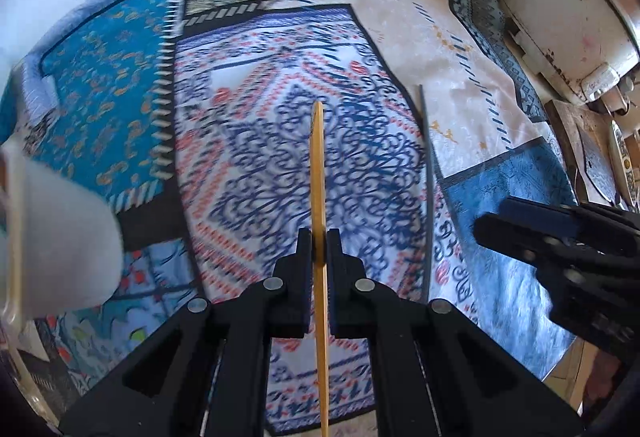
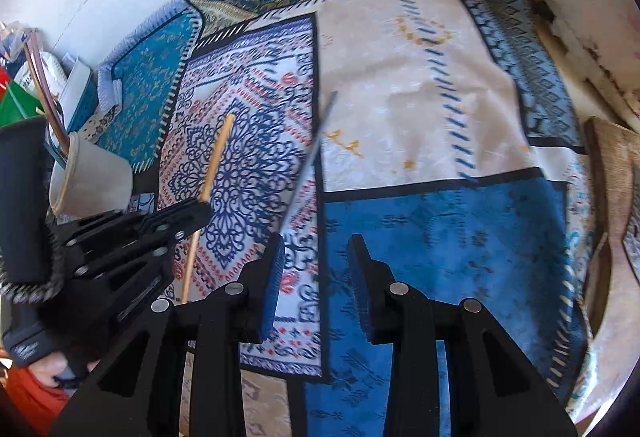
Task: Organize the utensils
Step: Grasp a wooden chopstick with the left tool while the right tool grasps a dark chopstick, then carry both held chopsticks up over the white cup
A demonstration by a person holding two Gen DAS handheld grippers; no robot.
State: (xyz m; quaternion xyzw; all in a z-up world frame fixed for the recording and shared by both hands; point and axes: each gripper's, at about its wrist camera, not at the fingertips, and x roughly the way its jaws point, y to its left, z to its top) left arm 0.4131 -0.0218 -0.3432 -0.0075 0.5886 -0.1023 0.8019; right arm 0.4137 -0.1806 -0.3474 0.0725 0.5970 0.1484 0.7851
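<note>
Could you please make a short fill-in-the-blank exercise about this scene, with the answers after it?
1. The left tool is shut on a thin ____ chopstick.
2. The jaws of the right tool stand ____, with nothing between them.
3. A second, ____ chopstick lies on the patterned tablecloth.
4. A white ____ lies tipped on its side near the left tool.

Missing words: wooden; open; grey; cup
</note>
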